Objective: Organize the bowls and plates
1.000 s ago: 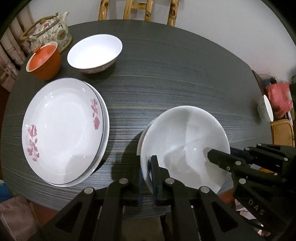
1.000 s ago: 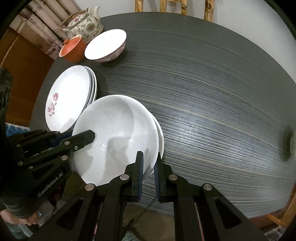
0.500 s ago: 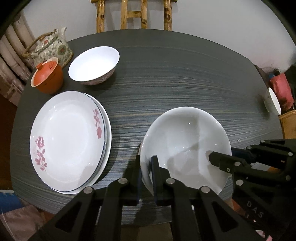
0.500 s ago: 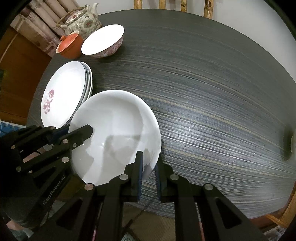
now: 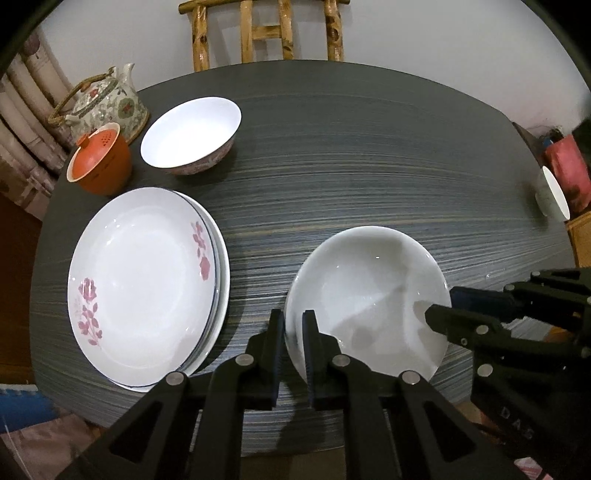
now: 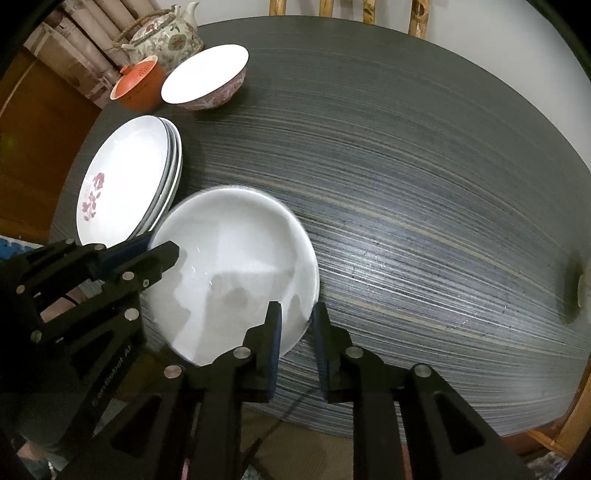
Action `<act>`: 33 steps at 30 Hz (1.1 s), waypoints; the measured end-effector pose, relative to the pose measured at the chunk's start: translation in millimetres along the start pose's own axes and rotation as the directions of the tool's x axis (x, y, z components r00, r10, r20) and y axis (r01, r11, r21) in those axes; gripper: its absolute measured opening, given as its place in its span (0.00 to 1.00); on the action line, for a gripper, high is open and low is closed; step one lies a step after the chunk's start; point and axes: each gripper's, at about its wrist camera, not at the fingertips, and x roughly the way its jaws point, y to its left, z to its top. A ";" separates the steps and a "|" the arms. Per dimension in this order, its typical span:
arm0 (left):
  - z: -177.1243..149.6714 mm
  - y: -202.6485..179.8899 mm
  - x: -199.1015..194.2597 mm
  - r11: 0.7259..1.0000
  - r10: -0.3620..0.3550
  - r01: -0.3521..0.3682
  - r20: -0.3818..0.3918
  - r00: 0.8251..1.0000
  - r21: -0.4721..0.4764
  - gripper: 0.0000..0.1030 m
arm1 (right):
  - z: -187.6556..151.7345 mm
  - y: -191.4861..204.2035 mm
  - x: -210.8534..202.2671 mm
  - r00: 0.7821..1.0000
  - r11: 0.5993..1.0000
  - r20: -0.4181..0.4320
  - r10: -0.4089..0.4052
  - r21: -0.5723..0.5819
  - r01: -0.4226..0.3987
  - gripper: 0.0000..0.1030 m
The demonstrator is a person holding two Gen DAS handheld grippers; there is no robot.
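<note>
Both claws at the plain white plate

The left claw point(image 5: 293, 330) pinches the near rim of the white plate point(image 5: 373, 291), just right of the stacked flowered plates point(image 5: 144, 284). The right claw point(image 6: 295, 325) straddles the plate's opposite rim with its fingers parted, not gripping. A patterned bowl point(image 5: 190, 134) sits well beyond the stack.

table point(image 5: 351, 155): dark, streaky grain, we're using it as our landmark
teapot point(image 5: 107, 99): floral, at its far left edge
orange lidded cup point(image 5: 99, 164): just in front of the teapot
bamboo chair point(image 5: 266, 33): behind its far edge
</note>
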 end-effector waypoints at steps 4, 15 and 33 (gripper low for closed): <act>0.9 1.6 1.6 1.000 -0.003 0.003 -0.007 1.000 -0.005 0.10 | 1.2 -0.3 0.2 1.000 1.000 0.000 0.003 -0.002 -0.003 0.18; 4.9 6.0 -1.4 0.999 -0.028 0.029 0.008 1.000 -0.016 0.10 | 1.5 -5.3 -1.7 1.000 1.000 -0.003 0.014 -0.004 -0.014 0.18; 62.7 97.8 -36.5 0.979 -0.049 0.067 0.097 0.994 -0.195 0.10 | 53.6 7.5 -42.0 0.995 0.997 0.083 0.052 -0.058 -0.048 0.21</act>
